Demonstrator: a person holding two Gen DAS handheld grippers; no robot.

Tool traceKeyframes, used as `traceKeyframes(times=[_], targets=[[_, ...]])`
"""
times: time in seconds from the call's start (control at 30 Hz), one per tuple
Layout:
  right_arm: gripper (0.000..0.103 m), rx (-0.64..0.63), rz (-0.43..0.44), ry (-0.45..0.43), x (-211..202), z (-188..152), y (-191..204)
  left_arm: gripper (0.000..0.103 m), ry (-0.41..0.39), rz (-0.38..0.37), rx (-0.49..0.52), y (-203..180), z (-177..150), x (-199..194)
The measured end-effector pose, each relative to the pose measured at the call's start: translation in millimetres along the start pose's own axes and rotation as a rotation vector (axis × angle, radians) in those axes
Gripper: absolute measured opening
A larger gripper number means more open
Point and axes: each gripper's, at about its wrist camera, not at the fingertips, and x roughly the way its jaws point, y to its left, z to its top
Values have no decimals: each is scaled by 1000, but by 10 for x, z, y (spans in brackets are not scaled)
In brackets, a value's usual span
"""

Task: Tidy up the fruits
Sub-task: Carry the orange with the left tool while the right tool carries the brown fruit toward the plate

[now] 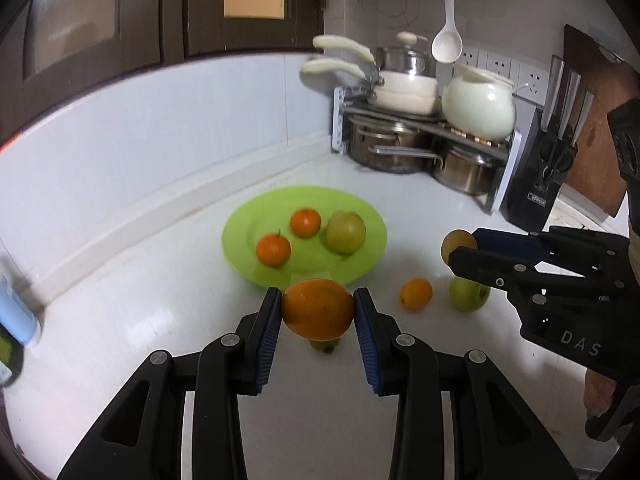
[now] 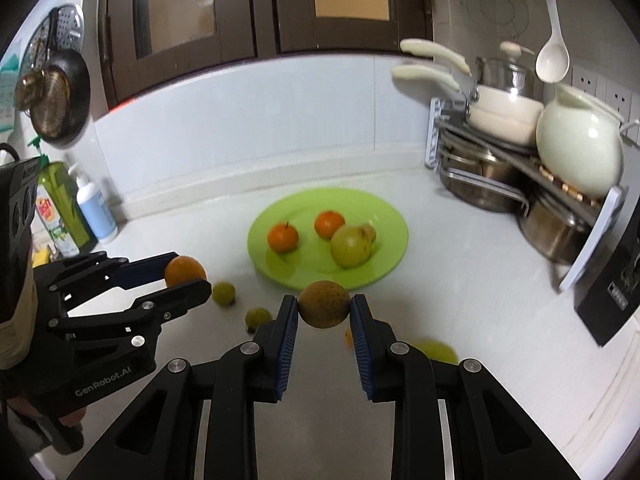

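My left gripper (image 1: 317,309) is shut on a large orange (image 1: 318,309), held above the white counter just in front of the green plate (image 1: 240,236). My right gripper (image 2: 325,309) is shut on a brown speckled round fruit (image 2: 324,304), also raised near the plate (image 2: 394,240). On the plate lie two small tangerines (image 1: 273,249) (image 1: 305,222) and a green apple (image 1: 346,232). Each gripper shows in the other's view: the right one (image 1: 460,250) at the right, the left one (image 2: 188,270) at the left. Loose on the counter are a small orange fruit (image 1: 416,294), a green apple (image 1: 469,295) and two small green fruits (image 2: 223,293) (image 2: 258,319).
A pot rack (image 1: 420,136) with steel pots, cream pans and a white jar stands in the back right corner, a black knife block (image 1: 540,184) beside it. Bottles (image 2: 60,208) stand at the left by the wall. A pan (image 2: 56,96) hangs on the left wall.
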Motion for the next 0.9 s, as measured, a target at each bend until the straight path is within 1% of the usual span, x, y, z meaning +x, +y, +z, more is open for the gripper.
traceKeyframes(times=[0.3, 0.5, 0.7, 0.9], targets=[[28, -42, 6, -49, -21, 330, 1, 36, -44, 18, 27, 39, 323, -31], [28, -59, 22, -64, 65, 591, -25, 36, -63, 32, 33, 62, 557, 19], [28, -58, 36, -48, 238, 852, -120, 36, -50, 35, 50, 111, 755, 130], [28, -70, 41, -28, 439, 1049, -205, 36, -22, 29, 40, 209, 953, 362]])
